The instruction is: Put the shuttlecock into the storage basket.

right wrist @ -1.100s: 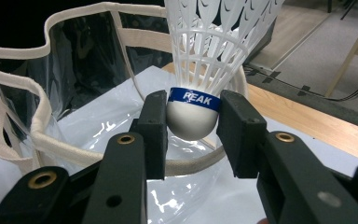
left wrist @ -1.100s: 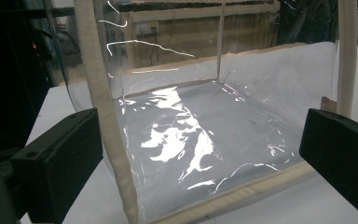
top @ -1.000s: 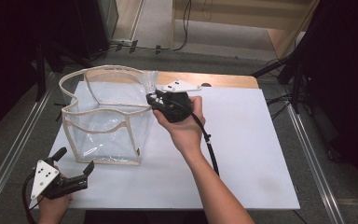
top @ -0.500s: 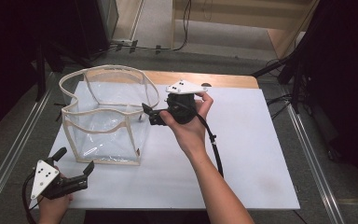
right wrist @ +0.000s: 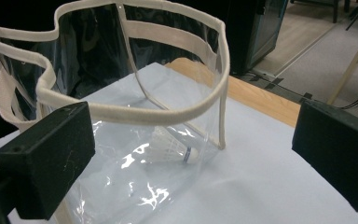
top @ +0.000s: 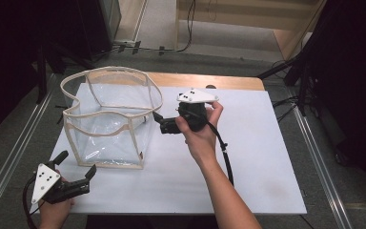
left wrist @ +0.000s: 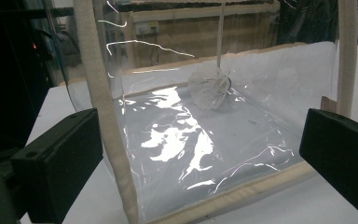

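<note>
A clear plastic bag with cream trim stands open-topped on the left half of the white table. A white shuttlecock lies on the bottom of the bag, also seen through its wall as the shuttlecock in the left gripper view. My right gripper is held just right of the bag, jaws pointing at its side, open and empty. My left gripper rests near the front left corner, open, facing the bag's near wall.
A wooden strip edges the table's far side. Metal rails run along both sides of the table. Dark stands and cables sit on the floor beyond. The right half of the table holds only the right gripper's cable.
My right gripper has drawn back from the bag's top rim toward the person and lower, turning so its grey plate faces up. The left gripper has stayed put.
</note>
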Tool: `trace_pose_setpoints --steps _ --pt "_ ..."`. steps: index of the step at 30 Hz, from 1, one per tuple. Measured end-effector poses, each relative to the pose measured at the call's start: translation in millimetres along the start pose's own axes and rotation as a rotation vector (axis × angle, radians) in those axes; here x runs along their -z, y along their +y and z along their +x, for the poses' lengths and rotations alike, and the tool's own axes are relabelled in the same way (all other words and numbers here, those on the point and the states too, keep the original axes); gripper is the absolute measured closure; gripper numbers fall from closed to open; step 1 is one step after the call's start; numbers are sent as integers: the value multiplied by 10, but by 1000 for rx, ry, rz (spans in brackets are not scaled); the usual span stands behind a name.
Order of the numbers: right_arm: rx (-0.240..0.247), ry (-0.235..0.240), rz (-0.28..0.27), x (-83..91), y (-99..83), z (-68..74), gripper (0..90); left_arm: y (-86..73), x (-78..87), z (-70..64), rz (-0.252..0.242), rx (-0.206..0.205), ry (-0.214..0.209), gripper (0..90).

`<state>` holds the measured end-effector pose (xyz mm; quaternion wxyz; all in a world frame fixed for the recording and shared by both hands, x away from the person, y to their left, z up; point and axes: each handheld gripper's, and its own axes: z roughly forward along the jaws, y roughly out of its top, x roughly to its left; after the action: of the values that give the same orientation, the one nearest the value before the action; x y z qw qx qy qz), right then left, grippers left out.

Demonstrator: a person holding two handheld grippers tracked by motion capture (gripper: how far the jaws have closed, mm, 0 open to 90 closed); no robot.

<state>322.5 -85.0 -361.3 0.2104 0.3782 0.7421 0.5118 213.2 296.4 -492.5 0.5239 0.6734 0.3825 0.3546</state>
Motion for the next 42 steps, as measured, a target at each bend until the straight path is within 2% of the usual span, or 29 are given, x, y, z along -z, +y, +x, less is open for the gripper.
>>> trace_pose_setpoints --steps 25,42 --pt "-23 -19 9 163 -398 -196 0 1 -2 -7 4 -6 6 0" --pt "-21 -29 16 285 -579 -280 0 0 -4 -9 6 -7 7 0"
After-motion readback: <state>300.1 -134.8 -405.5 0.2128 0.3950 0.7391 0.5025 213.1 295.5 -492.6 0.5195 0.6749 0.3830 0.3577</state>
